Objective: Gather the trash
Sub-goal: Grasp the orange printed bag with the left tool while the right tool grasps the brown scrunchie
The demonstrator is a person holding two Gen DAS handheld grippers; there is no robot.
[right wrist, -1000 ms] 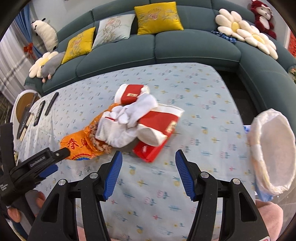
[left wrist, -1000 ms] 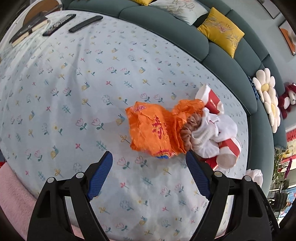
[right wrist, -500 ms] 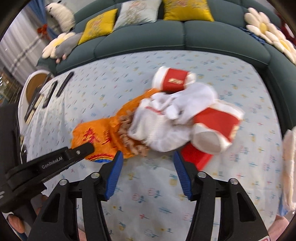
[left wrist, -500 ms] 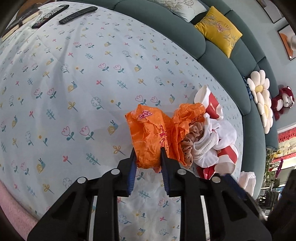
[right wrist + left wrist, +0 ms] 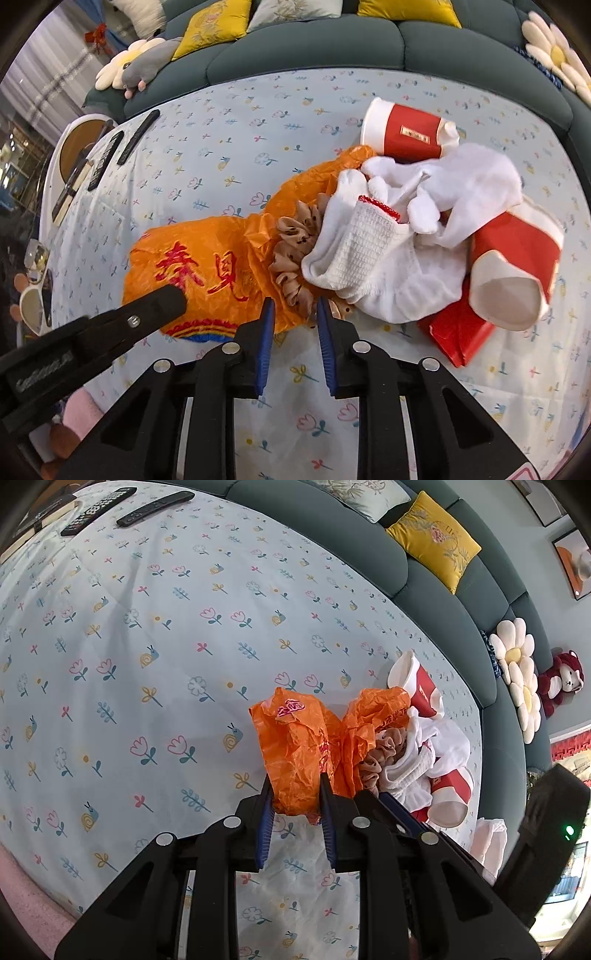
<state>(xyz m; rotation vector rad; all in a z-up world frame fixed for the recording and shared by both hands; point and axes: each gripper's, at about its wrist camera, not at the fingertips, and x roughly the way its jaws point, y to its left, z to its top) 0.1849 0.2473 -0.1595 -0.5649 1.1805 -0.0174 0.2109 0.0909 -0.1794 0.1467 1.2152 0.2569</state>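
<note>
An orange plastic bag point(image 5: 295, 746) with red characters lies crumpled on the flowered tablecloth; it also shows in the right wrist view point(image 5: 214, 266). My left gripper point(image 5: 295, 797) is shut on the bag's near edge. A brown scrunchie point(image 5: 295, 254) lies against the bag, under a white sock point(image 5: 369, 251). My right gripper point(image 5: 293, 308) is shut on the scrunchie's near edge. Two red paper cups point(image 5: 402, 131) point(image 5: 513, 269) and a red flat packet point(image 5: 458, 332) lie around the socks.
Two remote controls point(image 5: 155, 504) and a book lie at the table's far corner. A teal sofa point(image 5: 436, 590) with yellow cushions curves behind the table. A white-lined bin point(image 5: 487, 842) stands at the right. Sunglasses point(image 5: 35, 299) lie at the left edge.
My right gripper moved in toward the pile and closed on the brown scrunchie. My left gripper, open a second ago, closed on the orange bag and holds it.
</note>
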